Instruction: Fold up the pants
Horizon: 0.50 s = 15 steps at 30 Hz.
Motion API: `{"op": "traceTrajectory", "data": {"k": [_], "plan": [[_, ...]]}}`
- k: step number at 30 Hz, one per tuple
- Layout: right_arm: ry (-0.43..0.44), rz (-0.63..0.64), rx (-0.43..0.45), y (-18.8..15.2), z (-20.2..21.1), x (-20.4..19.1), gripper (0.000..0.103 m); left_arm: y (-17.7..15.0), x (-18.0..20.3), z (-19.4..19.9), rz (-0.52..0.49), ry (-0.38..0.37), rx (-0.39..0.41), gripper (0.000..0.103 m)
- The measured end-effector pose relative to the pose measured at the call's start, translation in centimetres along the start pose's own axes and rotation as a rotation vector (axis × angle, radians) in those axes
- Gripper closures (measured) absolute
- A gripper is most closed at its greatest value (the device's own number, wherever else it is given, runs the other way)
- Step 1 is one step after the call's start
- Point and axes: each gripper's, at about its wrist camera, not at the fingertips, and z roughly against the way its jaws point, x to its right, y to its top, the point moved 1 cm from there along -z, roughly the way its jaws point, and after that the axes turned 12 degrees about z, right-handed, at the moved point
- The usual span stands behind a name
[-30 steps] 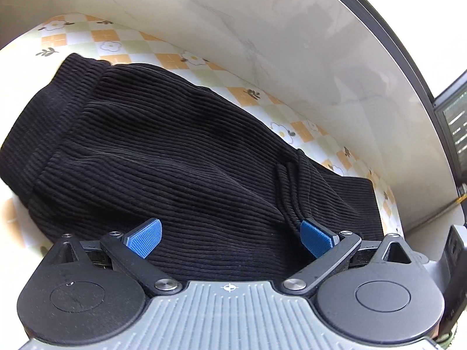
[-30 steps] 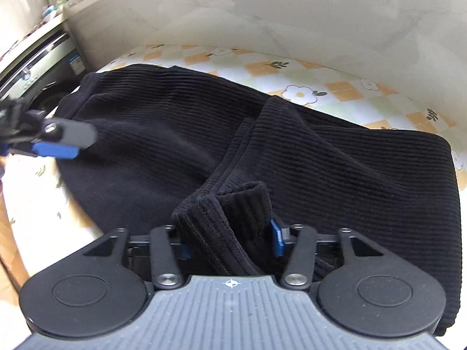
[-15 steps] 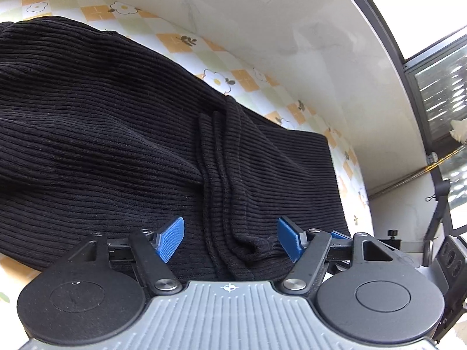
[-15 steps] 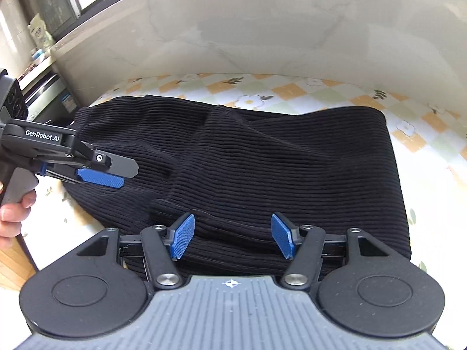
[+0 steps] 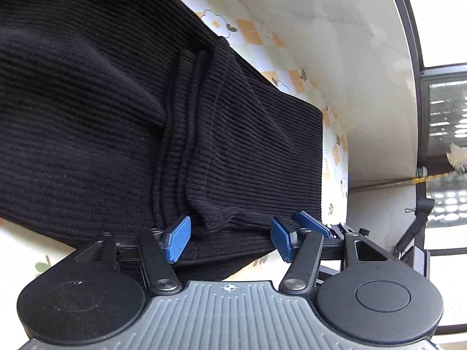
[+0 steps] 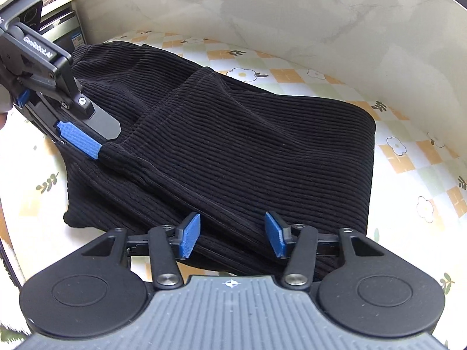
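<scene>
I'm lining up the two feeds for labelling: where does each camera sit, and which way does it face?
Left wrist: on the left gripper, looking down along its fingers at the near folded edge of the black pants; its jaws, just closing, straddle the edge.
Right wrist: on the right gripper, looking down across the pants toward the marble wall; its jaws, just closing, stand apart over the edge.
Shared: the pants, the floral cloth, and the left gripper, seen at the right view's left side.

Support surface: a flat table under a white cloth printed with orange and pale-green checks and small flowers (image 6: 408, 157). Lying directly on it: one pair of black ribbed corduroy pants (image 6: 248, 145), folded over, layered edges near the front.
</scene>
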Motion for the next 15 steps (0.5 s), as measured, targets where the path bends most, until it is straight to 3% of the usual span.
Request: {"op": "traceTrajectory", "data": {"k": [5, 15], "plan": [[0.029, 0.005, 0.016, -0.2, 0.1, 0.7, 0.059, -0.4, 1.3, -0.5, -0.036, 0.033, 0.066, 0.048], [0.074, 0.066, 0.028, -0.6, -0.1, 1.3, 0.059, -0.2, 3.9, -3.8, -0.124, 0.143, 0.103, 0.046]]}}
